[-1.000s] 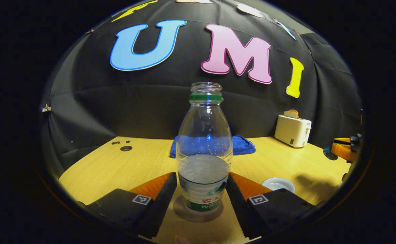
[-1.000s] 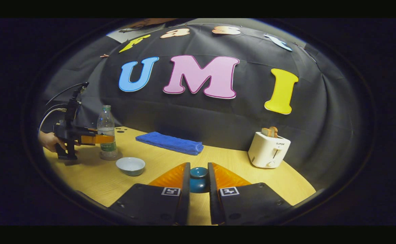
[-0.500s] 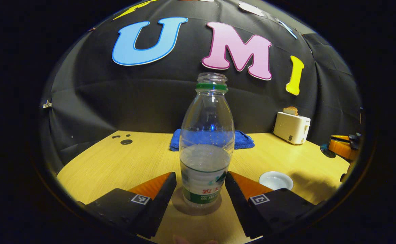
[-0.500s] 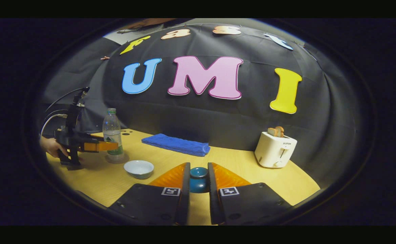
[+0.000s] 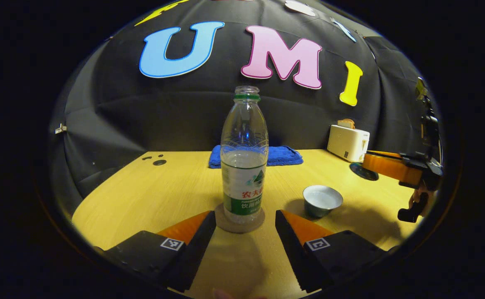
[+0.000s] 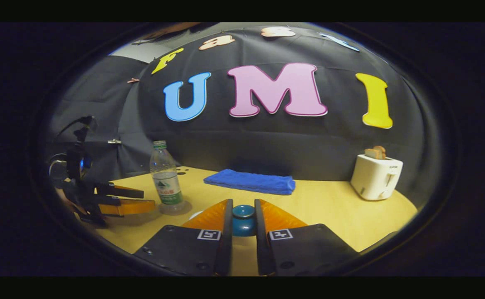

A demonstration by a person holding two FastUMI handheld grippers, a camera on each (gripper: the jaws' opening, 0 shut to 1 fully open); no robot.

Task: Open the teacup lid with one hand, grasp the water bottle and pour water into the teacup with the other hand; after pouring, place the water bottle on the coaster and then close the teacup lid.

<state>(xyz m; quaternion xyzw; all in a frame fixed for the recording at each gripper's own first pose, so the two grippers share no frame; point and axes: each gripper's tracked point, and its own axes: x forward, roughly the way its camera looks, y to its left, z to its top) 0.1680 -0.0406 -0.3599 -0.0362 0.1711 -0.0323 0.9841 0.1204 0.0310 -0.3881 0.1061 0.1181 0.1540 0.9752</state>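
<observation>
While the left gripper (image 5: 245, 232) gapes behind the bottle (image 5: 244, 155), the right gripper (image 6: 240, 226) clamps the lid (image 6: 243, 220).

Booth: black cloth wall (image 5: 142, 120) behind, creased. Light wood-grain tabletop (image 5: 151, 195), few round holes (image 5: 158, 162) at far left corner. Blue towel (image 6: 250, 182) and white toaster (image 6: 375, 176) along back edge. Dim lighting.

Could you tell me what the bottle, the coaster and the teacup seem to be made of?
Bottle: clear plastic, see-through, ribbed. Coaster: matte brown disc, perhaps cork or wood. Teacup: likely glazed ceramic, smooth with a soft sheen.
</observation>
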